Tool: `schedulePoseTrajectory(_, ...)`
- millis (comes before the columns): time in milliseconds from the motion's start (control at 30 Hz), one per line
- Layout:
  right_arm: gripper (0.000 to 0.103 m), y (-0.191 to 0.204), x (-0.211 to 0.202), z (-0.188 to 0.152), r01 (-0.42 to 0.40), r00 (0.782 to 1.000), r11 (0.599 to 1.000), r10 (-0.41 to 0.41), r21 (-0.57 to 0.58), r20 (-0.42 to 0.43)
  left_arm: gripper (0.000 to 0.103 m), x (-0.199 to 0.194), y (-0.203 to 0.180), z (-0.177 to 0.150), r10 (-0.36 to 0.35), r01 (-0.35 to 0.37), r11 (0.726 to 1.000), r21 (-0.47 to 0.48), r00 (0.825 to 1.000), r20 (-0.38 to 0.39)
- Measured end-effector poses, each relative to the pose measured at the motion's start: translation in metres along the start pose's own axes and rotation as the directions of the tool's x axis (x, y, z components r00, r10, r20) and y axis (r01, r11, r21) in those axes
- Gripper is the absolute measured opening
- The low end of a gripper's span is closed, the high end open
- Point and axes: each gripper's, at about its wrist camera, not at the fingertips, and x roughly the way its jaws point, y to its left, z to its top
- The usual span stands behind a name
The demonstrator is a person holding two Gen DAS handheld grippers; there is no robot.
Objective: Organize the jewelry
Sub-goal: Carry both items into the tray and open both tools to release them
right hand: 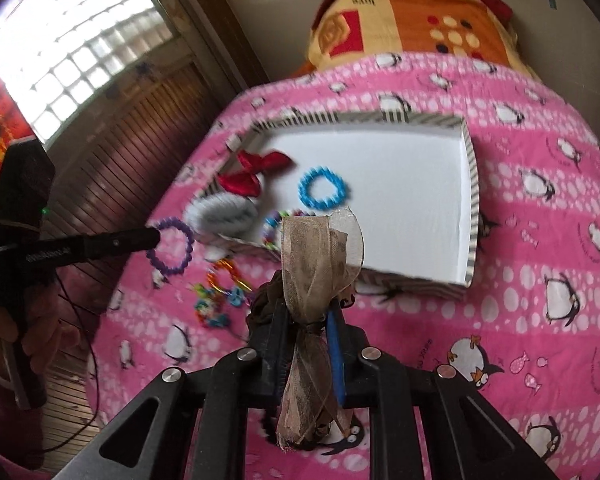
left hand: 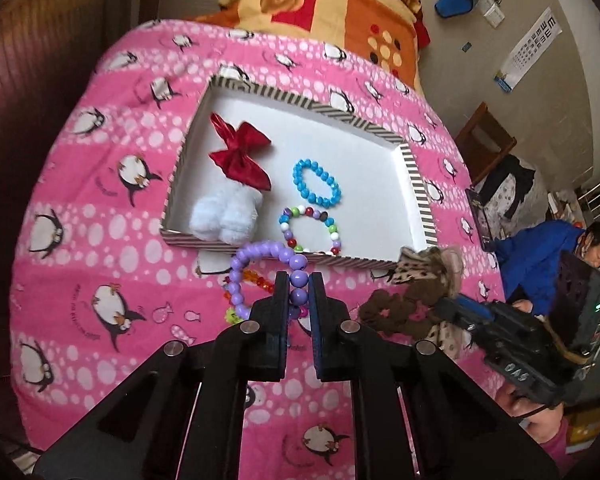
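A striped box lid [left hand: 416, 184] [right hand: 474, 184] with a white inside lies on a pink penguin blanket. In it are a red bow with white pom-pom [left hand: 240, 160] [right hand: 252, 178], a blue bead bracelet [left hand: 316, 182] [right hand: 322, 186] and a multicoloured bead bracelet [left hand: 312, 228] [right hand: 272, 226]. My left gripper [left hand: 299, 280] [right hand: 156, 236] is shut on a purple bead bracelet [left hand: 256, 254] [right hand: 172, 250], held above the blanket just in front of the lid. My right gripper [right hand: 308, 312] [left hand: 448, 306] is shut on a brown ribbon hair tie [right hand: 316, 264] [left hand: 416, 288].
Orange and colourful bead pieces [right hand: 220, 284] [left hand: 256, 278] lie on the blanket [left hand: 100, 240] in front of the lid. An orange-red folded quilt [left hand: 328, 4] lies beyond. A dark wooden wall [right hand: 112, 152] is at the left. A person in blue [left hand: 548, 256] sits at the right.
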Motion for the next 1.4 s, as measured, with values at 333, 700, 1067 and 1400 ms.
schedulePoseTrajectory(333,0.017,0.010,-0.024,0.009,-0.009,0.998,1.000,0.008,0.009,0.056,0.008,-0.014,-0.008,-0.010,0.069,-0.072,0.996,0.056,0.997,0.045)
schedulePoseTrajectory(700,0.017,-0.001,-0.030,0.028,0.055,0.995,0.998,-0.055,-0.001,0.081,0.008,-0.010,-0.035,0.009,0.092,-0.101,0.988,0.118,0.992,0.081)
schedulePoseTrajectory(1067,0.017,-0.028,-0.011,0.055,0.091,0.993,0.996,-0.092,0.018,0.067,0.008,0.027,-0.056,0.044,0.126,-0.135,0.978,0.157,0.990,0.067)
schedulePoseTrajectory(1400,0.017,-0.063,0.035,0.093,0.074,0.997,0.996,-0.076,0.058,0.023,0.008,0.086,-0.062,0.098,0.157,-0.160,0.975,0.157,0.987,0.027)
